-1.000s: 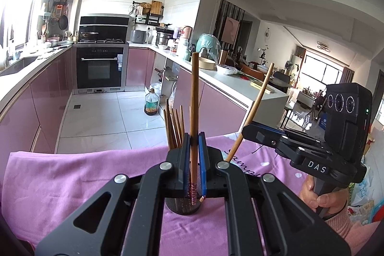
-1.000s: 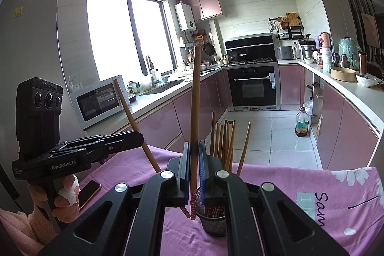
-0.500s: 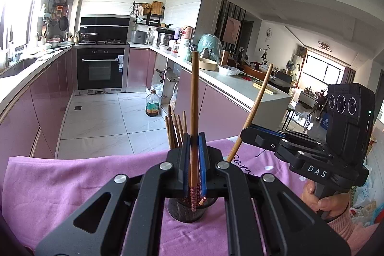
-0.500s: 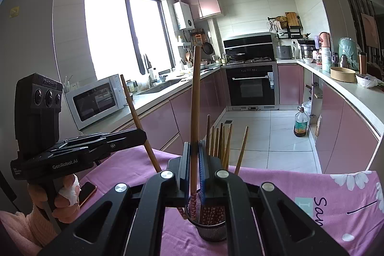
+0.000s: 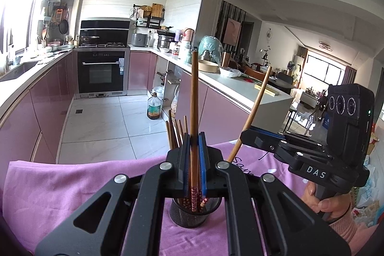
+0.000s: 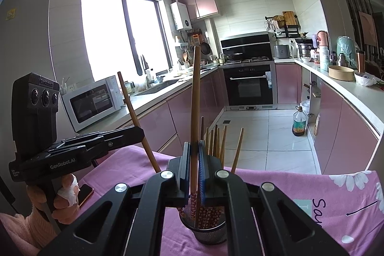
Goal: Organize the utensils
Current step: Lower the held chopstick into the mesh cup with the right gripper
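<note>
Each gripper, left [image 5: 194, 160] and right [image 6: 195, 167], was clamped on one upright chopstick [image 5: 194, 107], its patterned end already inside the mesh cup [image 5: 192, 214] on the purple cloth [image 5: 72, 184]. Best lowered straight, then released (others crowd the cup), one stick at a time.

both grippers [image 5: 194, 160] are chunky black plastic with blue pads, silver screws, white "DAS" / "GenRobot.AI" lettering, plus fuzzy pink sleeves [image 6: 26, 229].

mesh holder [image 5: 192, 215] base hidden behind the jaws.
</note>
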Demonstrator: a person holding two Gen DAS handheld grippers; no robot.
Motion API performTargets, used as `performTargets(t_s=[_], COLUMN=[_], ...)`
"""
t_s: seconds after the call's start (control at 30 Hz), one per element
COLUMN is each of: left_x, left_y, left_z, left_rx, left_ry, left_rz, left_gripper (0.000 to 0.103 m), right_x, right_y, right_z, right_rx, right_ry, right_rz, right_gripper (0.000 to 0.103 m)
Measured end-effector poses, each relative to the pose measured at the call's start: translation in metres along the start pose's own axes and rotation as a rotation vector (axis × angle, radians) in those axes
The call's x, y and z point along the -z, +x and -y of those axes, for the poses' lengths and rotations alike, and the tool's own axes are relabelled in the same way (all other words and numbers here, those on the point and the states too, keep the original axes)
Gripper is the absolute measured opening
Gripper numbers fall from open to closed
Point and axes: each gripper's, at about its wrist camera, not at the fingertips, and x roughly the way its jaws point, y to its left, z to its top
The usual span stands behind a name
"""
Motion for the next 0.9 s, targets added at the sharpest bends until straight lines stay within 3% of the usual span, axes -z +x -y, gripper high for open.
performTargets(t_s=[0.9], left_x=[-0.014], left_y=[0.010], left_z=[0.007], left_rx=[-0.014], left_ry=[-0.005], left_rz=[-0.040], left_gripper=[0.007], right_x=[0.005], right_y=[0.019], right_z=[0.003], right_rx=[0.032], right_ry=[0.002], right_rz=[-0.043], right_gripper=[0.005])
